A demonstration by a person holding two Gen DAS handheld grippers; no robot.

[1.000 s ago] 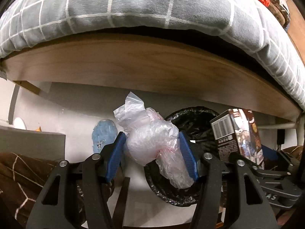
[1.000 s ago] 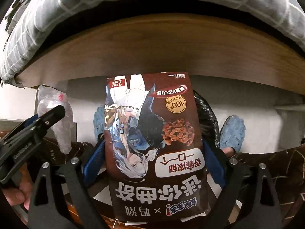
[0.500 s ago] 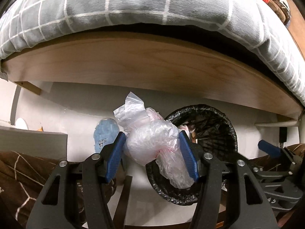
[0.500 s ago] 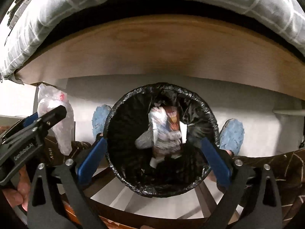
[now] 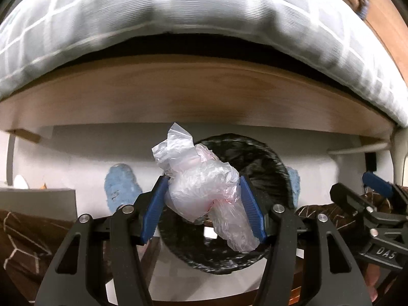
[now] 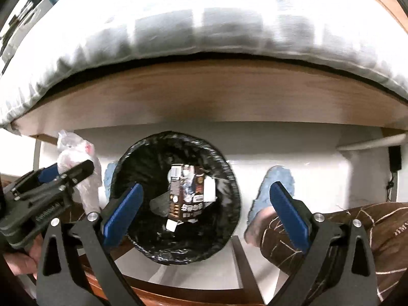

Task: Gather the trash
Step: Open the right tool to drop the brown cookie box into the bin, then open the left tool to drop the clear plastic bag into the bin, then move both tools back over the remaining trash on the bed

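My left gripper [image 5: 204, 204] is shut on a crumpled clear plastic bag [image 5: 204, 191] and holds it above the near-left rim of a black-lined trash bin [image 5: 267, 168]. In the right wrist view the bin [image 6: 142, 229] lies straight ahead, with a brown snack box [image 6: 187, 199] lying inside it. My right gripper [image 6: 205, 209] is open and empty over the bin. The left gripper with the bag [image 6: 74, 160] shows at the left of that view.
A wooden bed frame [image 5: 204, 94] with a grey checked quilt [image 5: 178, 12] overhangs the bin. Blue slippers [image 6: 275, 186] and brown-trousered legs [image 6: 357, 229] flank the bin. A grey box [image 5: 38, 204] stands at the left.
My right gripper opened and the brown snack box dropped into the bin. My left gripper moved right, bringing the bag over the bin. Both views tilted up slightly.
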